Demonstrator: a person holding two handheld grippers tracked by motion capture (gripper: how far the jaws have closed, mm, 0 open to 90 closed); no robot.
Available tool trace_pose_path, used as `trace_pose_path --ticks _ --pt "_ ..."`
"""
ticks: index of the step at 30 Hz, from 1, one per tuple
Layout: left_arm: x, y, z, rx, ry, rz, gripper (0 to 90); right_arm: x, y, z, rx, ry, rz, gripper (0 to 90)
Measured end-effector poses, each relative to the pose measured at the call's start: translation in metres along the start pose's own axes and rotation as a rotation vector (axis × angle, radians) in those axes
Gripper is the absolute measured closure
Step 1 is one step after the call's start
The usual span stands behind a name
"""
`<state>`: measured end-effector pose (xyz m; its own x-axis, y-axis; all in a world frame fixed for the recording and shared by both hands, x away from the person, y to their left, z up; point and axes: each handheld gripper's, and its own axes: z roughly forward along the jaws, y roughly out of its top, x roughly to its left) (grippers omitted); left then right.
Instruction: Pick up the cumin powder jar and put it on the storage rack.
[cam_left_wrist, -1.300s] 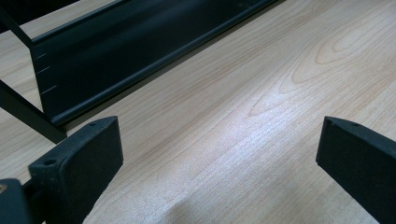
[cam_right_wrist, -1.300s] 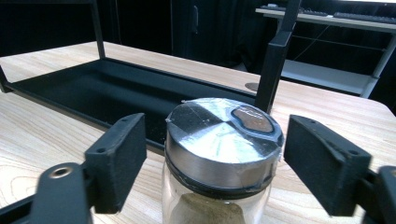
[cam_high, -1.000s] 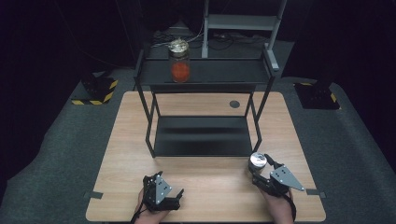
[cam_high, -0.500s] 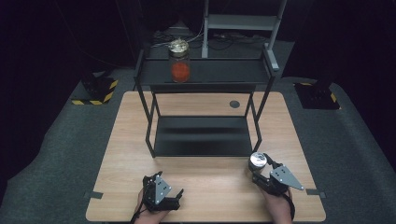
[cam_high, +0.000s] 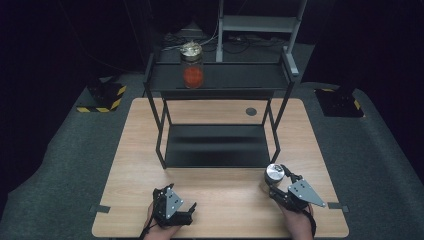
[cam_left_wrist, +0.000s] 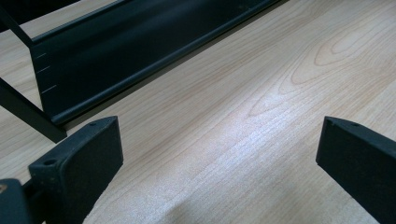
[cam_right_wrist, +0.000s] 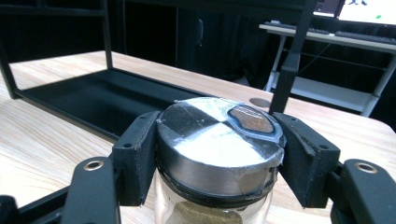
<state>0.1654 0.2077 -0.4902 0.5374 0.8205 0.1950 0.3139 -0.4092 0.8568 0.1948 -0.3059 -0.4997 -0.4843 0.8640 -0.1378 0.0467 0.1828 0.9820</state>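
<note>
Now, high view: right hand-held gripper (cam_high: 278, 181) clamped on jar (cam_high: 273, 173) at surface (cam_high: 225, 195) front-right, near rack (cam_high: 215, 145); left hand-held gripper (cam_high: 172, 206) idle at front-left. Left gripper view: jaws wide apart, nothing btwn. Right gripper view: pads squeezing lid (cam_right_wrist: 219, 140). Step: grasp done, prob. Next: lift straight, clear rack's bottom tray edge.

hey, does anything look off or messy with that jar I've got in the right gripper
Slightly. The jar stands upright in the right gripper, with nothing spilled, but its metal lid carries clear tape that is wrinkled and lifting at the edge. The table around it looks clean.
</note>
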Motion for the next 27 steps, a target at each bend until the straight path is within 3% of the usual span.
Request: trace_pose_path --ticks 14,27 --pt "-0.001 0.0 0.0 0.001 -0.002 0.012 0.9 0.01 0.018 -0.01 -0.064 0.054 0.017 34.4" --pt "0.0 -0.002 -0.001 -0.012 -0.015 0.027 0.9 0.024 0.041 0.0 -0.091 0.102 0.019 34.4"
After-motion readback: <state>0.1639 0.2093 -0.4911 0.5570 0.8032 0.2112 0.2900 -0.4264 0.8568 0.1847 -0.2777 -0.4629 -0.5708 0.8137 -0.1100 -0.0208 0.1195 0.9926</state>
